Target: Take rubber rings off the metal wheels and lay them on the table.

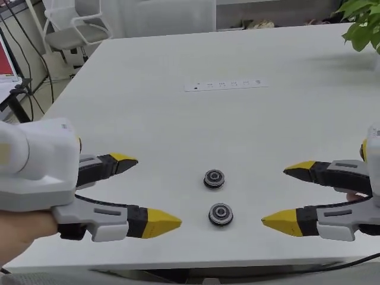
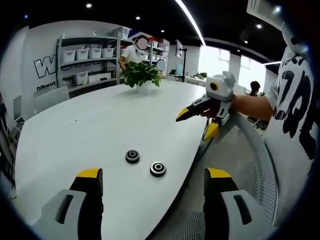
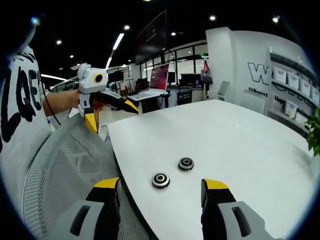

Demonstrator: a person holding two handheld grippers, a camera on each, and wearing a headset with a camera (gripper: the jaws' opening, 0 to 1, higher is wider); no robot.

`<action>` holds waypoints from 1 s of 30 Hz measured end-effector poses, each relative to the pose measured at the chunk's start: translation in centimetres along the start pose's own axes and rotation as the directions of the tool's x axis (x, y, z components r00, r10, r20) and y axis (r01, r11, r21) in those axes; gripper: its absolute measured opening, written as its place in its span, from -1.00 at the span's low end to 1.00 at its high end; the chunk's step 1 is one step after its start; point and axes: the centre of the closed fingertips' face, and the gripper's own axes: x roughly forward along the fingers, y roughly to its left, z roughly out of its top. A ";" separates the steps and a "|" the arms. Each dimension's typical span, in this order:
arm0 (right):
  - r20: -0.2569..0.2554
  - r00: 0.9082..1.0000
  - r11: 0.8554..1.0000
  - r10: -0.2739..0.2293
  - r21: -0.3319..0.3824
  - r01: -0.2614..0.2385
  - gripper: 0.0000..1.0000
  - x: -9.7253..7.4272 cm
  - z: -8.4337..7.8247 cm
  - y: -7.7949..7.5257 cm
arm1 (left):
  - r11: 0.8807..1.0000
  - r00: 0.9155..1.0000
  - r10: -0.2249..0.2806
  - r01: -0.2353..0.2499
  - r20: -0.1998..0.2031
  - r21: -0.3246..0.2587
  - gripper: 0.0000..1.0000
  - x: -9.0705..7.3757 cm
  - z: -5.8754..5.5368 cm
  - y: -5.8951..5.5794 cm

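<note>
Rubber rings (image 1: 206, 179): being worn by both metal wheels (image 1: 221, 214), lower centre.
Left gripper (image 1: 157, 191): being held wide, empty, lower left.
Right gripper (image 1: 274, 196): being held wide, empty, lower right.
Progress: nothing done; both rings remaining.

My left gripper (image 1: 158, 191) and right gripper (image 1: 274, 196) hover over the near edge of the white table (image 1: 178, 119), jaws spread wide on both, tips pointing at each other. Between them lie two metal wheels (close together but apart), the far wheel (image 1: 214, 179) and the near wheel (image 1: 221, 214)
</note>
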 end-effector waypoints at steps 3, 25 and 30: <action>-0.001 1.000 1.000 0.001 0.000 -0.001 0.26 0.1 -0.1 -0.2 | 1.000 1.000 -0.005 0.005 -0.005 0.005 0.61 0.3 0.0 0.1; -0.042 0.998 0.999 0.039 -0.004 -0.039 0.22 1.7 -0.9 -1.1 | 0.999 0.998 -0.039 0.041 -0.056 0.021 0.57 1.9 -0.8 0.9; -0.054 0.997 0.999 0.051 -0.008 -0.052 0.22 2.3 -1.0 -1.3 | 0.998 0.997 -0.051 0.052 -0.065 0.019 0.51 2.1 -1.0 1.2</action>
